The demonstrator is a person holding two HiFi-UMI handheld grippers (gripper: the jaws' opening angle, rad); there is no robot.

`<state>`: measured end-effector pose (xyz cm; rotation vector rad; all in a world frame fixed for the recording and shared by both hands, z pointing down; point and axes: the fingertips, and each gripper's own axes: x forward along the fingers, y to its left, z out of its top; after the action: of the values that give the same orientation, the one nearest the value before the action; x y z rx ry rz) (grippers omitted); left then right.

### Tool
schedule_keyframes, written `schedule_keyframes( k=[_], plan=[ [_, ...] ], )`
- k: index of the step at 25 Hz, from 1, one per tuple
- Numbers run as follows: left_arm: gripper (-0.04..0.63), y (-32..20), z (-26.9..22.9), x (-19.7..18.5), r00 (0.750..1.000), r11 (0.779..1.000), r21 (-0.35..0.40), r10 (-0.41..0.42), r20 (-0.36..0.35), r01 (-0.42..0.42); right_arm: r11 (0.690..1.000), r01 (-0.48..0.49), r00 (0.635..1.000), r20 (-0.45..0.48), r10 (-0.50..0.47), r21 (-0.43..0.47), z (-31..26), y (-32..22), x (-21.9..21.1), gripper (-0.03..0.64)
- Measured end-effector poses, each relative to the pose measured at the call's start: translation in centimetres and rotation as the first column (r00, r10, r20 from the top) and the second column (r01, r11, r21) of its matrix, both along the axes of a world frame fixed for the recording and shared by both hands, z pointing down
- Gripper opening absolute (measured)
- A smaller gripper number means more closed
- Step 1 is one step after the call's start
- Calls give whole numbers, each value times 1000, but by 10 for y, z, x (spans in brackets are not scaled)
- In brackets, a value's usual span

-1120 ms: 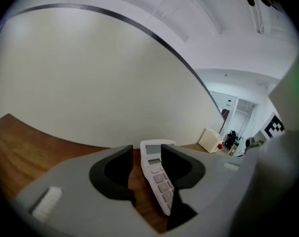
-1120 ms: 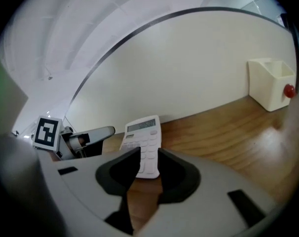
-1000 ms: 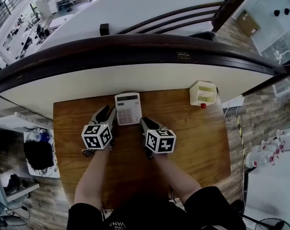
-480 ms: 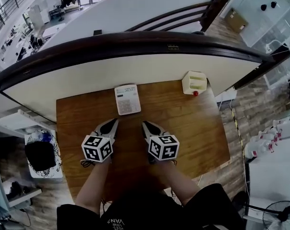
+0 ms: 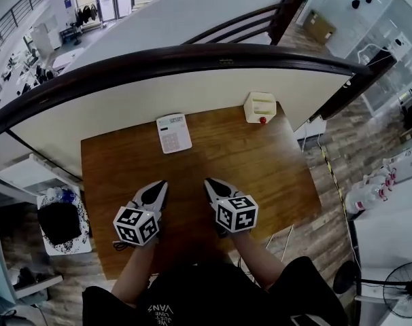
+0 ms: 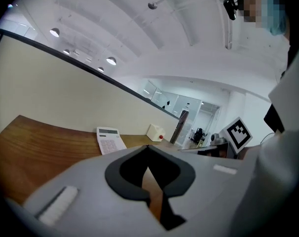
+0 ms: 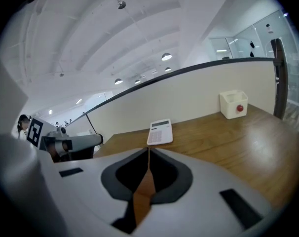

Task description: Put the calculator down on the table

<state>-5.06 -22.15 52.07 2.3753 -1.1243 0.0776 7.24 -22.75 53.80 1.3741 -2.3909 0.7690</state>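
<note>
Tools: left (image 5: 161, 185) pressed together, right (image 5: 209, 182) closing, both empty. Calculator (image 5: 173, 132) lies flat at far side of surface (image 5: 260, 161). I'd judge it light, stiff, slick plastic; pinch its long edges.

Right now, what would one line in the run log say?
calculator: flat on table, untouched | left hand-held gripper: shut, empty | right hand-held gripper: jaws closing, nothing between | task: done
</note>
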Motion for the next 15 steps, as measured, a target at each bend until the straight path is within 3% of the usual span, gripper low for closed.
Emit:
schedule_keyframes(
  k=[5,15],
  plan=[
    [11,34,-12,4,1000,1000,-5,-3,17,3,999,41,999,-7,-41,-9,-5,30,6,21],
    [11,100,-24,27,994,994,-13,-107,38,108,986,167,986,2,-167,0,-21,88,41,21]
  ],
)
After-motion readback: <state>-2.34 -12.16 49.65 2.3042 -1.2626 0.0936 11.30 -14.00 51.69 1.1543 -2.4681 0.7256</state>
